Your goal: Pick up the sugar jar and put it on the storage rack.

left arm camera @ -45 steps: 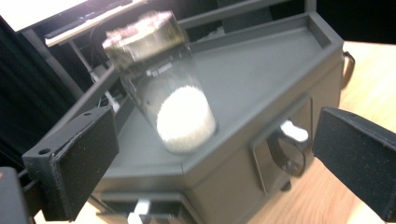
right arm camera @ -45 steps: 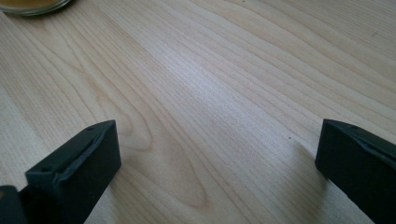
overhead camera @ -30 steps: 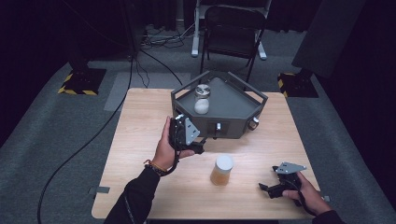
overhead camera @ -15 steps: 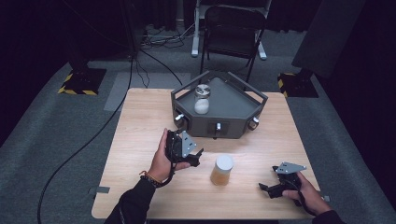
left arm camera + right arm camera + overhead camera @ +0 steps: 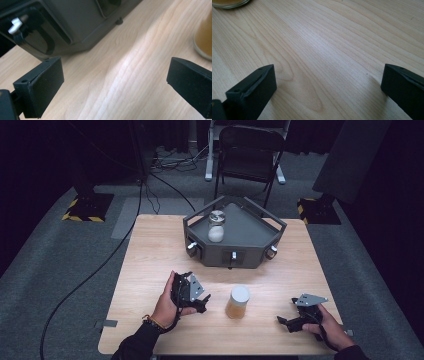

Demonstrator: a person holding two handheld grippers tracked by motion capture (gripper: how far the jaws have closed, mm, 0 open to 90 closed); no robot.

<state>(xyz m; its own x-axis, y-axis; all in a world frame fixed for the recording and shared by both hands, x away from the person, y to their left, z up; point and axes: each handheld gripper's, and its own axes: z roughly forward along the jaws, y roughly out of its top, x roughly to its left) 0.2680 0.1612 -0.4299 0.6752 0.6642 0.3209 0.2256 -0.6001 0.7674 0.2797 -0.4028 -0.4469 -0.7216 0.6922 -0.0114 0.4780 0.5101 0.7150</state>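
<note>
Meanwhile the left gripper [image 5: 200, 301], jaws wide, has dropped back from the dark grey angular tray [image 5: 250, 227] toward the white-lidded amber jar [image 5: 238, 302] mid-bench. No writing is legible. Right gripper [image 5: 286, 322] rests wide open, unchanged, near the wooden bench [image 5: 150, 255] edge.

This looks like a dark recording room, like a lab or a studio, not a home. Black curtains [image 5: 60, 150] hang all around. The floor is grey carpet [image 5: 55, 270]. Black cables [image 5: 150, 185] run across it. Stands sit on bases with yellow and black warning stripes [image 5: 82, 215]. A folding chair [image 5: 250, 155] stands behind one small wooden table [image 5: 150, 250] in the middle.
</note>
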